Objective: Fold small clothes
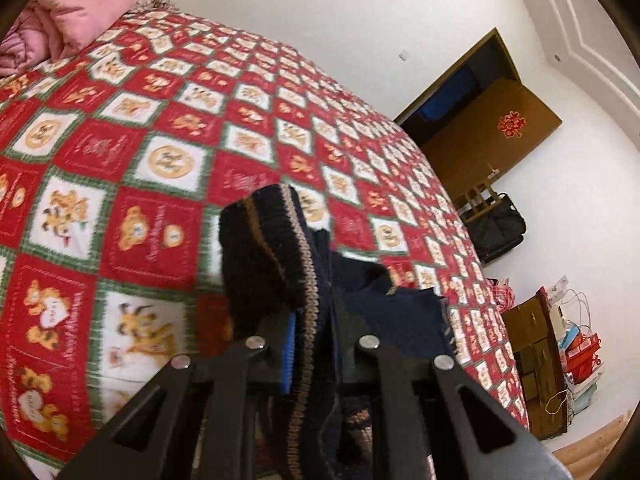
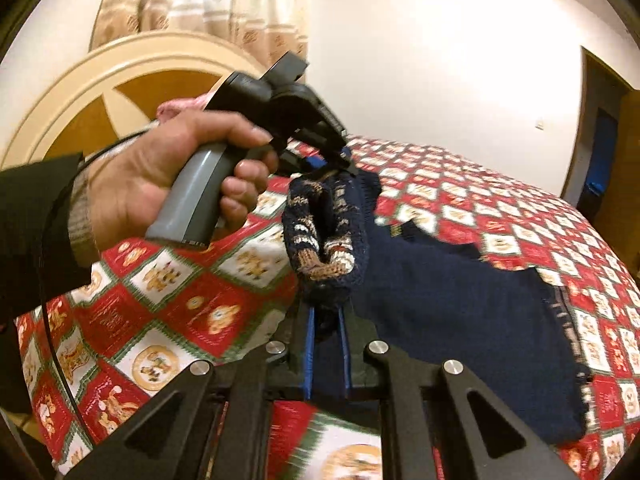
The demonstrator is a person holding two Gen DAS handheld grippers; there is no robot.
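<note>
You've got both grippers, left gripper (image 2: 340, 160) and right gripper (image 2: 326, 316), clamped on the navy sweater (image 2: 460, 300) edge, lifting it off the bedspread (image 2: 520, 220) so it can fold over.

Open bedspread (image 1: 132, 152) stretching wide to the left, pink pillow (image 1: 76, 8) far at the head, navy sweater (image 2: 460, 300) lying across the right, hand (image 2: 160, 184) and left gripper (image 2: 340, 162) crowding the middle, headboard (image 2: 100, 92) behind
</note>
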